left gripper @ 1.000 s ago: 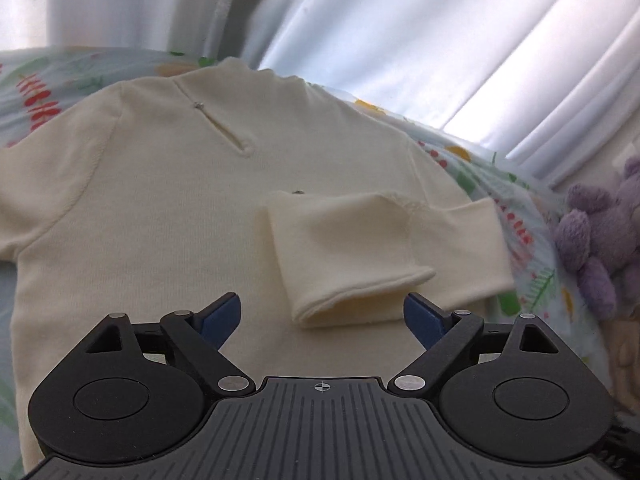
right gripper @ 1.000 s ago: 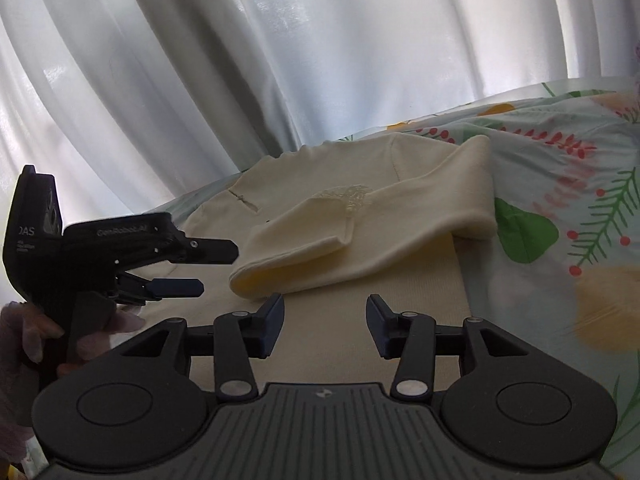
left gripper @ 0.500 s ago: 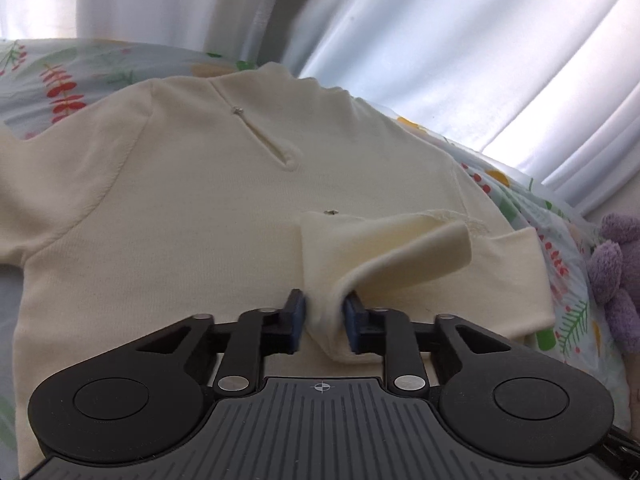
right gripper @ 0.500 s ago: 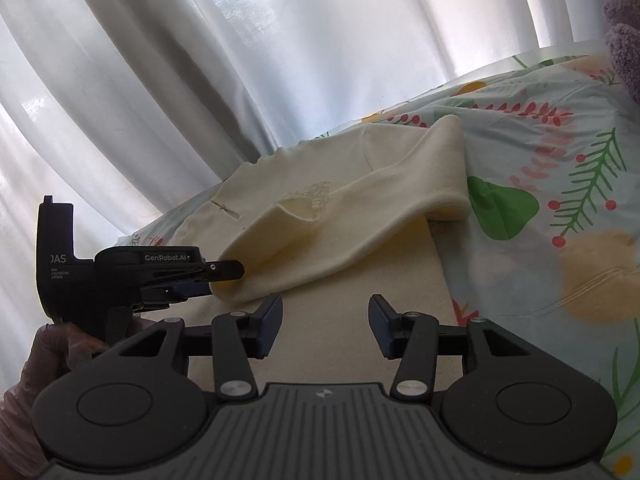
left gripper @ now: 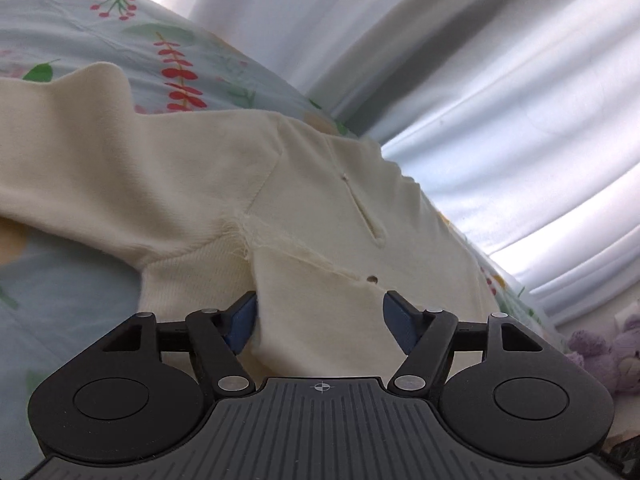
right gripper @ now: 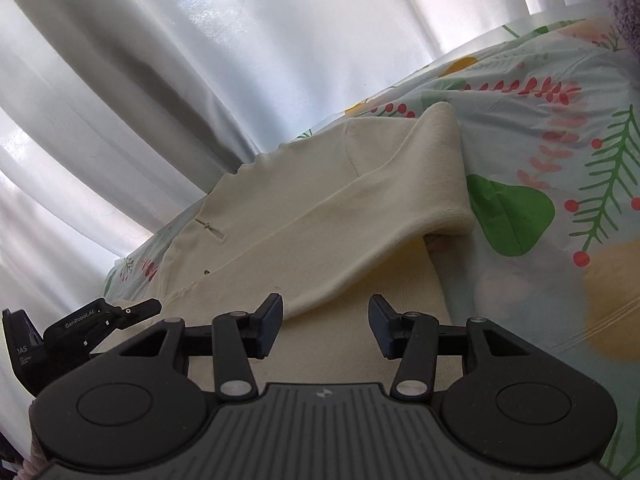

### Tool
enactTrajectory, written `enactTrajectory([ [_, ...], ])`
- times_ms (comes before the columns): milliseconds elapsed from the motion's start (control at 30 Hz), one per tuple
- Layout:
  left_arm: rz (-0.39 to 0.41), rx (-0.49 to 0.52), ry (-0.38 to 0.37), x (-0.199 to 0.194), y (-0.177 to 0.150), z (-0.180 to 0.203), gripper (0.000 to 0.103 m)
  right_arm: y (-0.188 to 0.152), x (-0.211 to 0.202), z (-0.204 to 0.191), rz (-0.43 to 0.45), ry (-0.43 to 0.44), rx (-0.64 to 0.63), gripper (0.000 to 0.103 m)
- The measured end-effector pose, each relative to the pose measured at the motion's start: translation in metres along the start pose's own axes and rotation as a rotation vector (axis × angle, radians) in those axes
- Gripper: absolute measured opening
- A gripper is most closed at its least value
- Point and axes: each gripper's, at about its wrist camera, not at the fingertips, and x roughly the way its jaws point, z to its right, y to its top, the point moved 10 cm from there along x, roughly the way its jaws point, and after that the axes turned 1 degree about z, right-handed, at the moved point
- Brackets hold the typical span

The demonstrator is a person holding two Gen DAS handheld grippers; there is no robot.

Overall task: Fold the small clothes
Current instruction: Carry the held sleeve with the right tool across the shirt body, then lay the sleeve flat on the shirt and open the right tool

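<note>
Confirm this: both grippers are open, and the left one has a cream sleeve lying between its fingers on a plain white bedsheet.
Not quite: the bedsheet is floral-printed, not plain white, as the right wrist view shows. Left gripper and right gripper are open; the cream sleeve lies there.

Bed sheet, pale blue with red sprigs and green leaves, carries a cream sweater spread flat (one sleeve folded across its body), purple plush toy lying beside the sweater, white curtain behind it.
</note>
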Motion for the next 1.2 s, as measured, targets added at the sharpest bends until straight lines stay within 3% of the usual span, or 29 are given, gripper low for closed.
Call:
enactTrajectory([
  [67, -0.009, -0.011, -0.01, 0.007, 0.005, -0.003, 0.06, 0.002, 0.005, 0.003, -0.002, -0.008, 0.015, 0.048],
  [133, -0.03, 0.004, 0.014, 0.015, 0.006, -0.007, 0.035, 0.004, 0.009, 0.005, -0.002, -0.006, 0.039, 0.047],
  [167, -0.039, 0.013, 0.029, 0.017, 0.008, -0.008, 0.014, 0.004, 0.011, 0.007, -0.005, -0.004, 0.056, 0.047],
  [233, -0.048, 0.042, 0.051, 0.019, 0.014, -0.007, 0.007, 0.007, 0.014, 0.01, -0.008, -0.007, 0.085, 0.043],
  [433, 0.079, 0.142, 0.006, -0.012, 0.064, 0.019, 0.006, 0.017, 0.012, 0.013, 0.019, -0.016, 0.107, 0.041],
  [567, 0.151, 0.22, 0.136, -0.018, 0.085, 0.003, 0.004, 0.023, 0.015, 0.022, 0.028, -0.024, 0.155, 0.041],
  [633, 0.129, 0.208, 0.144, -0.015, 0.084, -0.008, 0.004, 0.024, 0.017, 0.025, 0.03, -0.021, 0.176, 0.041],
  [767, 0.044, 0.175, 0.078, -0.005, 0.069, -0.014, 0.007, 0.026, 0.019, 0.031, 0.023, -0.031, 0.214, 0.041],
  [833, 0.014, 0.165, 0.069, -0.001, 0.062, -0.017, 0.02, 0.026, 0.012, 0.033, 0.024, -0.034, 0.224, 0.041],
  [900, 0.012, 0.177, 0.083, 0.001, 0.058, -0.02, 0.039, 0.026, 0.003, 0.038, 0.04, -0.044, 0.226, 0.041],
  [1000, -0.01, 0.198, 0.08, 0.005, 0.052, -0.019, 0.05, 0.025, -0.008, 0.049, 0.062, -0.069, 0.228, 0.041],
  [1133, -0.072, 0.194, 0.096, 0.022, 0.043, -0.022, 0.053, 0.025, -0.004, 0.056, 0.056, -0.056, 0.253, 0.041],
  [1200, -0.057, 0.205, 0.099, 0.025, 0.043, -0.021, 0.05, 0.026, 0.0, 0.055, 0.06, -0.047, 0.254, 0.041],
])
